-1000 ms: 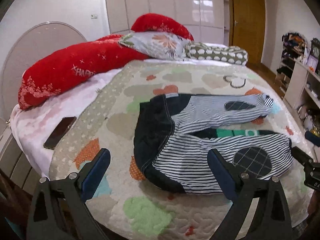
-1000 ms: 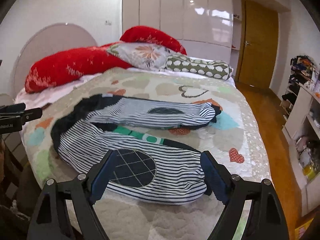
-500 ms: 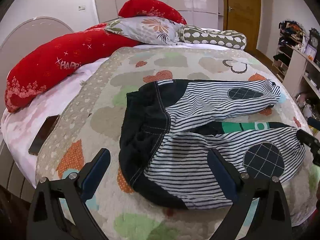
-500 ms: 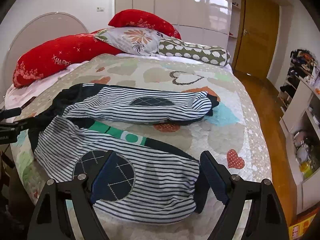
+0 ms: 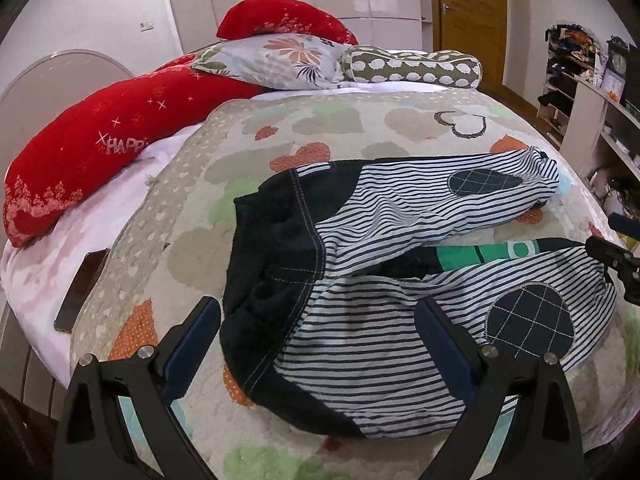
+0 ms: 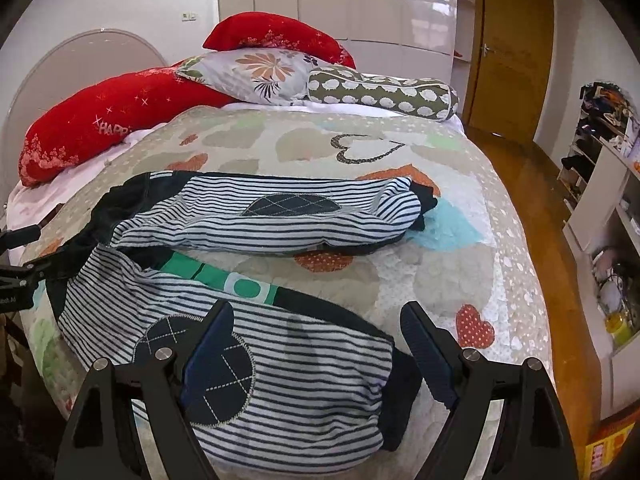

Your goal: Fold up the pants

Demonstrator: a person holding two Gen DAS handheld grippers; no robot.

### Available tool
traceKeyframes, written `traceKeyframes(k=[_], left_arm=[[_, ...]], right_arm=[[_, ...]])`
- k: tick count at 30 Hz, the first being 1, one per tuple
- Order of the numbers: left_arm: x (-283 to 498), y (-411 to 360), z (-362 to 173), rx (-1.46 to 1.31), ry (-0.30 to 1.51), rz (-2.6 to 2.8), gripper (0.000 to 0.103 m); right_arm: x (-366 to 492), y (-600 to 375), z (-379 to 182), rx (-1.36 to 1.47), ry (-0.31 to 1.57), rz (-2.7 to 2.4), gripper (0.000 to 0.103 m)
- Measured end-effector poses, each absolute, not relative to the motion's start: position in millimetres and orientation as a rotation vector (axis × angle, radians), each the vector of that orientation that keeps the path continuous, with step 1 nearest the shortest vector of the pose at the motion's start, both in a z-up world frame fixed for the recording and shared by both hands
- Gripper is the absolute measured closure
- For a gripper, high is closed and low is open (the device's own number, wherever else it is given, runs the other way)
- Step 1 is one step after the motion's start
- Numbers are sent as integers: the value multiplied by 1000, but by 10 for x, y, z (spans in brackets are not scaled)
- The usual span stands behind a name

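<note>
Two pairs of tongs are hanging apart over the striped pants [image 5: 400,280], which are lying spread on the bed [image 5: 360,128] with both legs splayed. The left tongs [image 5: 320,348] are straddling the dark waist end without gripping it; the right tongs [image 6: 316,344] are opening around the near leg's cuff, holding nothing. Judging by this, the first fold is just beginning: the near leg is waiting to be laid over the far one. Next, each pair is needing to close on its end, then lift and carry the leg across together.
</note>
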State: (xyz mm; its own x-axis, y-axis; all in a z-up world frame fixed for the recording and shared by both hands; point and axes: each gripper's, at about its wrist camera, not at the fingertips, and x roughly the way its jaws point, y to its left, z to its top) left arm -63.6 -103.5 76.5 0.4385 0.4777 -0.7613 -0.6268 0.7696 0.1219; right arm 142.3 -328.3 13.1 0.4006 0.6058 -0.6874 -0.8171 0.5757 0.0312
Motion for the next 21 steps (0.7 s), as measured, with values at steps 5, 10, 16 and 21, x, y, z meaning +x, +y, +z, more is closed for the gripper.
traceKeyframes(k=[5, 10, 16, 21], left_arm=[[-557, -1036, 730, -187, 893, 677, 6], [-471, -1012, 683, -187, 906, 663, 6], [-331, -865, 678, -215, 928, 622, 6], [-52, -497, 896, -227, 926, 543, 6]], right_arm=[[1492, -3242, 148, -336, 712, 922, 14], [1567, -3204, 160, -345, 710, 921, 14], [1755, -3092, 194, -373, 702, 916, 14], [2014, -2893, 316, -433, 657, 928, 14]])
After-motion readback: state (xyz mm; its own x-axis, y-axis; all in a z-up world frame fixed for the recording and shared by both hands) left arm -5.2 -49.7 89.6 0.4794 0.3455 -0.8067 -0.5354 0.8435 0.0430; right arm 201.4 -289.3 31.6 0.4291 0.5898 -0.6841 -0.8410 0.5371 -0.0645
